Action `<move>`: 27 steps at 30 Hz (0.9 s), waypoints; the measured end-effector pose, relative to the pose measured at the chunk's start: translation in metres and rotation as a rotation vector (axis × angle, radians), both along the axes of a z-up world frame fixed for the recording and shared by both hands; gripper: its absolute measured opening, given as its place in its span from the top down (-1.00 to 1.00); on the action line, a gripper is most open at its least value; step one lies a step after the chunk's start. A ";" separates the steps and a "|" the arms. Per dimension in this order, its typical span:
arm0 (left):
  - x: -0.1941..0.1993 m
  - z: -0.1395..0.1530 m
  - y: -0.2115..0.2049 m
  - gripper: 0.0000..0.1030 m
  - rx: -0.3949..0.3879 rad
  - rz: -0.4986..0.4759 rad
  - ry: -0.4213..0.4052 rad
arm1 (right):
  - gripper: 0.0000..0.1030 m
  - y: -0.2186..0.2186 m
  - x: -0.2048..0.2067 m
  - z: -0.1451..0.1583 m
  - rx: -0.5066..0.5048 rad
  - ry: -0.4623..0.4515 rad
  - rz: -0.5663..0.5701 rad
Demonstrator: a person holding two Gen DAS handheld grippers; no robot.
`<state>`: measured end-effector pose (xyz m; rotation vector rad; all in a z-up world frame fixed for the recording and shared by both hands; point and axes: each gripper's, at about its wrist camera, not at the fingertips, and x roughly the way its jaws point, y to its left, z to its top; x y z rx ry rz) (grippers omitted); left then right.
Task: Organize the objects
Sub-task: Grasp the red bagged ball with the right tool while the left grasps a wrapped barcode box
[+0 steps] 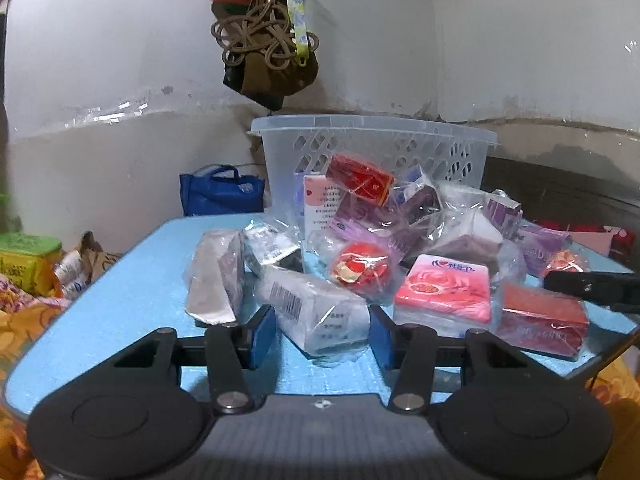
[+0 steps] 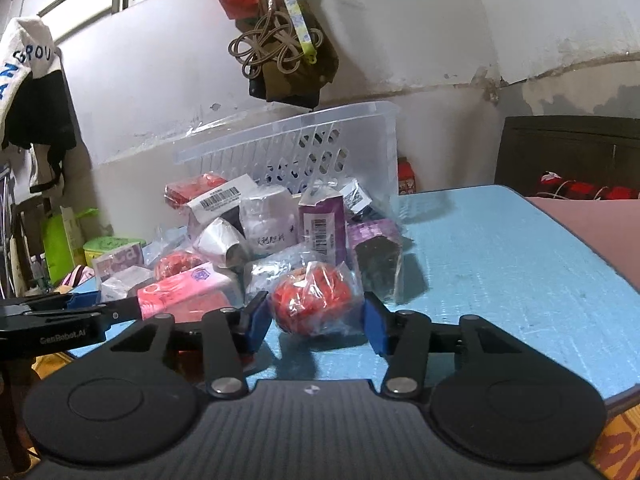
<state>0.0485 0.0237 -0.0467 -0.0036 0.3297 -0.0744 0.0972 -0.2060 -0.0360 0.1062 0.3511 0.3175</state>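
Note:
A heap of small plastic-wrapped boxes lies on the blue table point(image 1: 120, 300) in front of a clear plastic basket point(image 1: 372, 128). In the left wrist view my left gripper point(image 1: 322, 334) has its blue pads against both sides of a white barcoded box point(image 1: 316, 316) at the near edge of the heap. In the right wrist view my right gripper point(image 2: 316, 326) is shut on a red round packet point(image 2: 312, 300) in a clear bag. That packet rests on the table point(image 2: 500, 260). The basket point(image 2: 280, 136) stands behind the heap.
A pink rose-print box point(image 1: 444, 288) and a dark red box point(image 1: 540, 324) lie right of the left gripper. A blue bag point(image 1: 222, 194) sits behind the table. Bags and cords point(image 1: 268, 56) hang on the wall above the basket.

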 end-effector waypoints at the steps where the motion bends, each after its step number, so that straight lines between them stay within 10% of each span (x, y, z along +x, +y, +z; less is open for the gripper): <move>1: -0.003 0.000 0.000 0.00 0.002 -0.005 -0.015 | -0.02 -0.001 -0.001 0.000 0.003 -0.005 -0.003; 27: -0.032 0.035 0.006 0.04 -0.014 0.001 -0.172 | -0.01 -0.005 -0.024 0.040 0.031 -0.140 0.045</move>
